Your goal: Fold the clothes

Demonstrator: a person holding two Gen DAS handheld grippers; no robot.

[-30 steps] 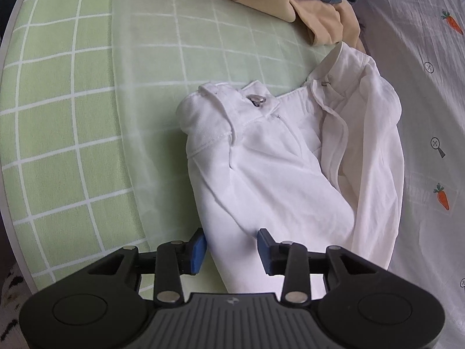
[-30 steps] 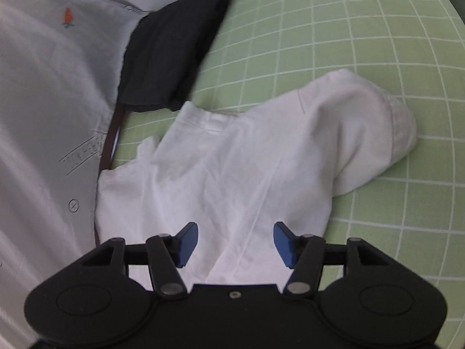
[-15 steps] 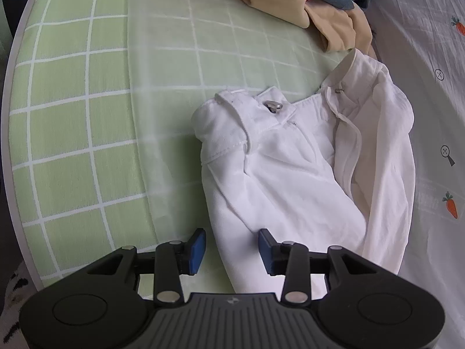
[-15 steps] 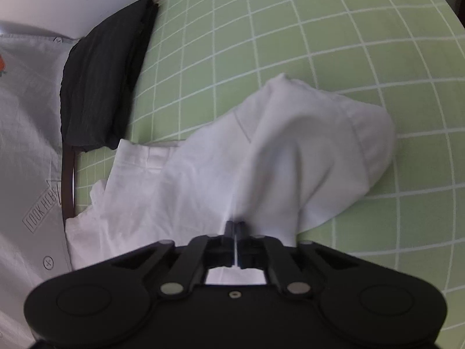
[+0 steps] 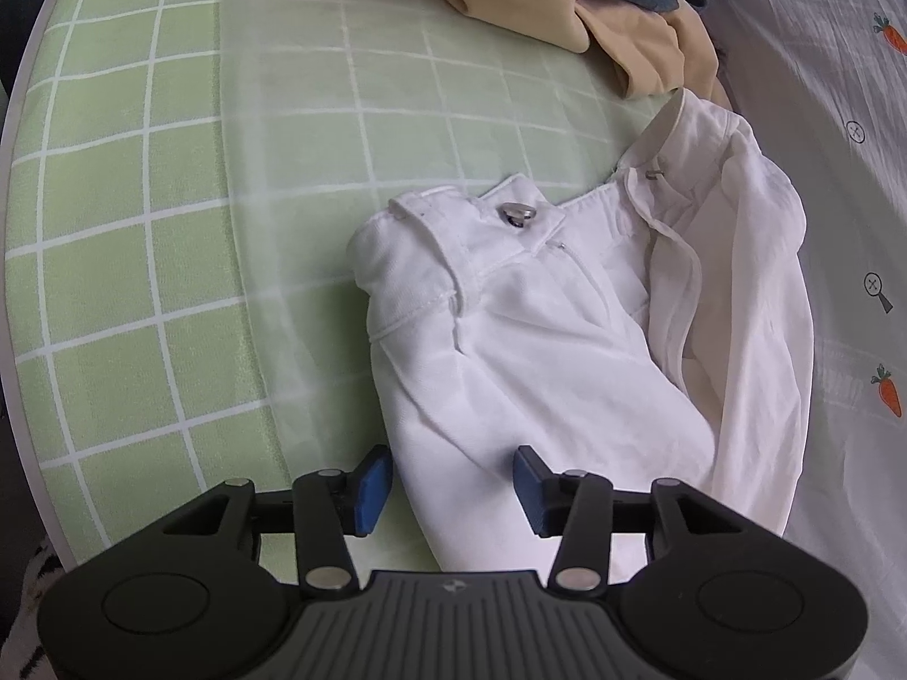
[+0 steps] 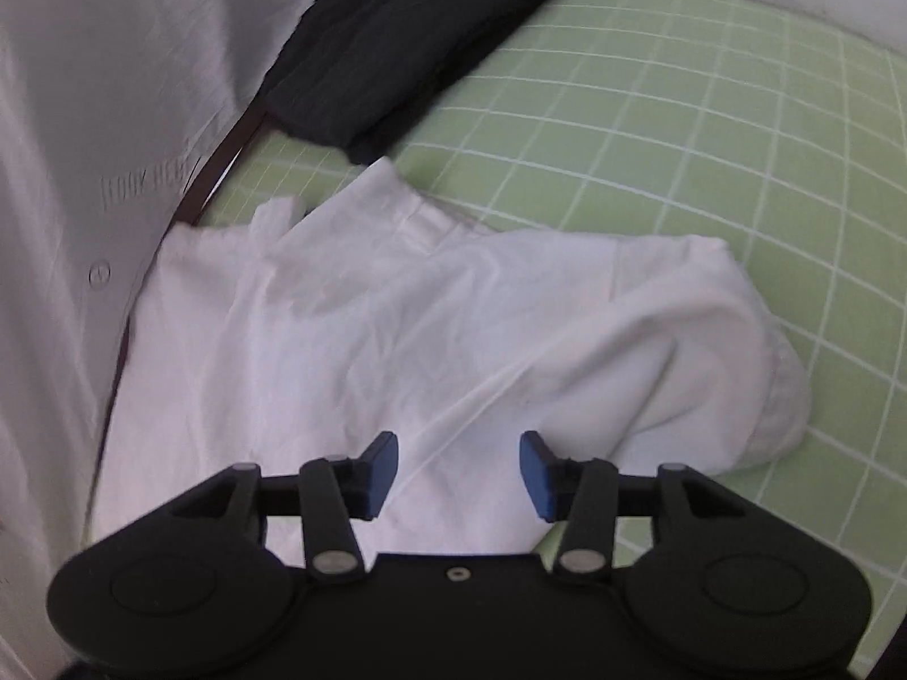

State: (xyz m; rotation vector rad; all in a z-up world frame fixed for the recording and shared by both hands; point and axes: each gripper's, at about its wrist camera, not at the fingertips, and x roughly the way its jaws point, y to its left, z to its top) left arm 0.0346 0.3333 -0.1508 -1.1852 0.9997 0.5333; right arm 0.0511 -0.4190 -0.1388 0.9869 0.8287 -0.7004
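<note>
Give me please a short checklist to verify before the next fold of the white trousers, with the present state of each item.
1. Left gripper free of cloth: ok; jaws opening, white trousers lie between the pads, not pinched.
2. Right gripper free of cloth: ok; jaws opening above the fabric.
3. Waistband lies flat: not ok; the metal button is undone and the fly gapes.
4. Legs lie flat: not ok; the far end is bunched in the right wrist view.
5. Free space on the green checked sheet: ok.
6. Other clothes apart: the black folded garment ok; the pile of clothes cannot tell.
</note>
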